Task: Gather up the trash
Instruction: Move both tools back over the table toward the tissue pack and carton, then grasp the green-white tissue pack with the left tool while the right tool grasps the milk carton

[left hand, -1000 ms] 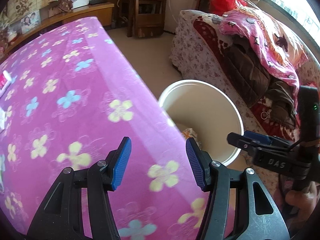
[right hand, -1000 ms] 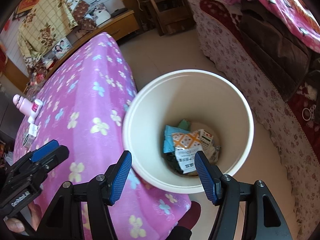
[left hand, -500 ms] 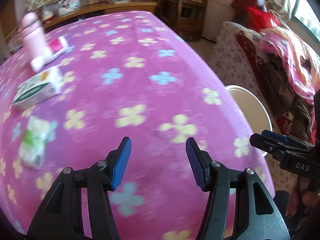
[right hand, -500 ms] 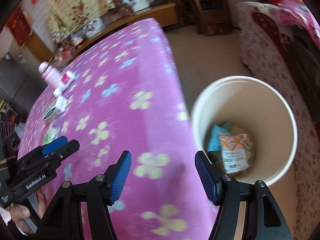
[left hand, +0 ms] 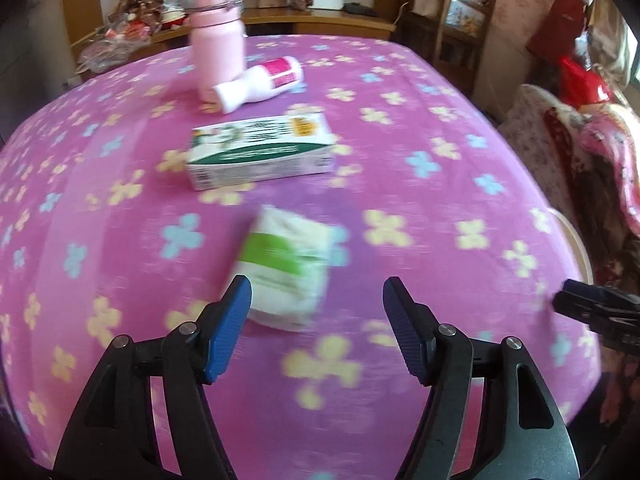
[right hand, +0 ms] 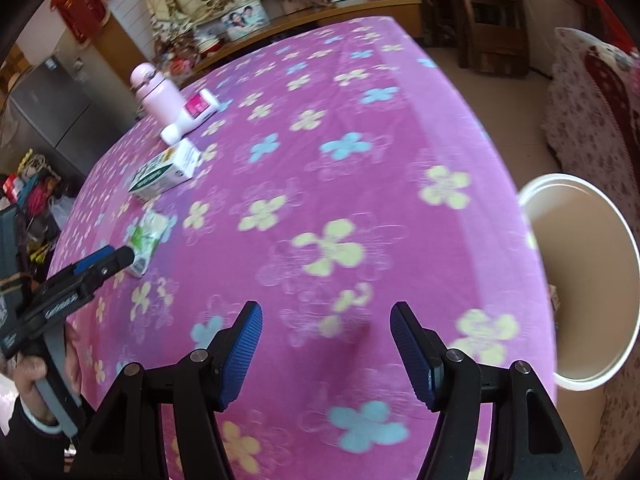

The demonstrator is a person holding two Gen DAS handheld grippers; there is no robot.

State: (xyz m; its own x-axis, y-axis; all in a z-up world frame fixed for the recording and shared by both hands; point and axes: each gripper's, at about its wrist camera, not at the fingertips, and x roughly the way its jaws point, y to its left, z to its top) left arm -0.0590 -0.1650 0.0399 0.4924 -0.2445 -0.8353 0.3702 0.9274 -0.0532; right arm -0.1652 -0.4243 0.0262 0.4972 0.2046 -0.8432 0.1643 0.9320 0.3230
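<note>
The left claw (left hand: pixel 317 320) gapes wide and empty, the white-and-green packet (left hand: pixel 285 267) lying on the tabletop (left hand: pixel 440 208) just ahead, left of its centreline; motion blur hides the packet's long axis. The right claw (right hand: pixel 326 344), wide too, sits well apart.

surface: pink flowered table (left hand: pixel 440 208) | on it: pink bottle (left hand: pixel 218 40); white tube (left hand: pixel 260 82); green-white box (left hand: pixel 260 152); green-white packet (left hand: pixel 286 266)

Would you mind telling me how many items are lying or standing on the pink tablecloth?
4: a green-and-white packet nearest the left gripper, a box behind it, then a tube lying against an upright pink bottle.
</note>
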